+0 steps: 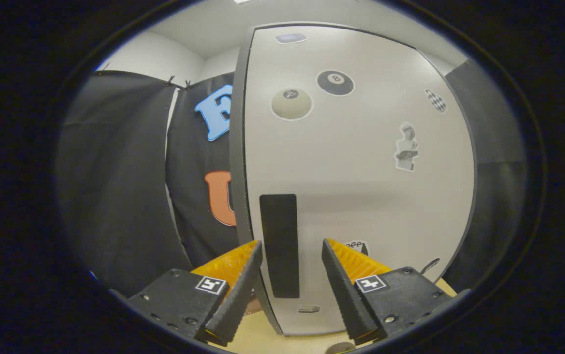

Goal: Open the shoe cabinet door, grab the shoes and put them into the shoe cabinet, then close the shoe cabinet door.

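Note:
The white shoe cabinet door (356,187) stands close ahead of me, covered with several stickers. Its dark left edge (237,162) faces me, so the door looks shut or nearly so. A black vertical handle strip (280,244) sits near that left edge. My gripper (292,253) is open, and the handle strip lies between the two fingertips, just beyond them. Neither finger touches the door as far as I can tell. No shoes are visible.
Black cloth booth walls (115,187) hang to the left of the cabinet and a darker panel (493,162) stands to its right. A pale wooden surface (267,339) shows below the fingers at the cabinet's foot.

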Available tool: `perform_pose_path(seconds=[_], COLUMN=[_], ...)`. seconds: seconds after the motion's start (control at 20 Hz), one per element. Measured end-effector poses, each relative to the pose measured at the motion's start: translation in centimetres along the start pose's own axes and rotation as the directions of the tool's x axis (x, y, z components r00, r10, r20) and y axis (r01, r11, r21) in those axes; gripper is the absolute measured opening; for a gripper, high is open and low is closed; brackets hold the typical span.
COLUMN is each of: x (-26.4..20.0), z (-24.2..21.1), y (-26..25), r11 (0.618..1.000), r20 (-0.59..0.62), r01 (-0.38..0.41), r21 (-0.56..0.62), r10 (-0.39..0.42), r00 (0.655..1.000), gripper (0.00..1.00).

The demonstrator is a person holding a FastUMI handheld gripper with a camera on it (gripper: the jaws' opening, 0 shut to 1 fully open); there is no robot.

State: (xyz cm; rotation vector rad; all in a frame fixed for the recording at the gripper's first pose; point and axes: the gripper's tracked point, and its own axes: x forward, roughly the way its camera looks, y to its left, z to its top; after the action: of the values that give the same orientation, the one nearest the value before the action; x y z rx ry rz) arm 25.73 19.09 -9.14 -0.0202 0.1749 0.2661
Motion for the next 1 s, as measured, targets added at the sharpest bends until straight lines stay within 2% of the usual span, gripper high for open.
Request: perform_pose_path(seconds=[0.05, 0.25, 0.35, 0.4, 0.6, 1.0], x=[0.4, 0.6, 0.7, 0.5, 0.1, -4.0], z=[-0.1, 0.0, -0.2, -0.1, -0.3, 0.1], y=[0.2, 0.8, 1.0, 0.9, 0.9, 1.2], r11=[1.000, 1.000, 0.999, 0.999, 0.999, 0.996], r20=[-0.020, -0.031, -0.043, -0.046, -0.059, -0.070], r01=[-0.001, 0.012, 0.034, 0.047, 0.045, -0.087], r21=[0.005, 0.010, -0.017, -0.026, -0.029, -0.019], r10=[0.001, -0.011, -0.034, -0.048, -0.046, 0.085], r00=[1.000, 0.999, 0.998, 0.998, 0.997, 0.994], gripper=[0.77, 0.66, 0.34, 0.30, 0.27, 0.27])
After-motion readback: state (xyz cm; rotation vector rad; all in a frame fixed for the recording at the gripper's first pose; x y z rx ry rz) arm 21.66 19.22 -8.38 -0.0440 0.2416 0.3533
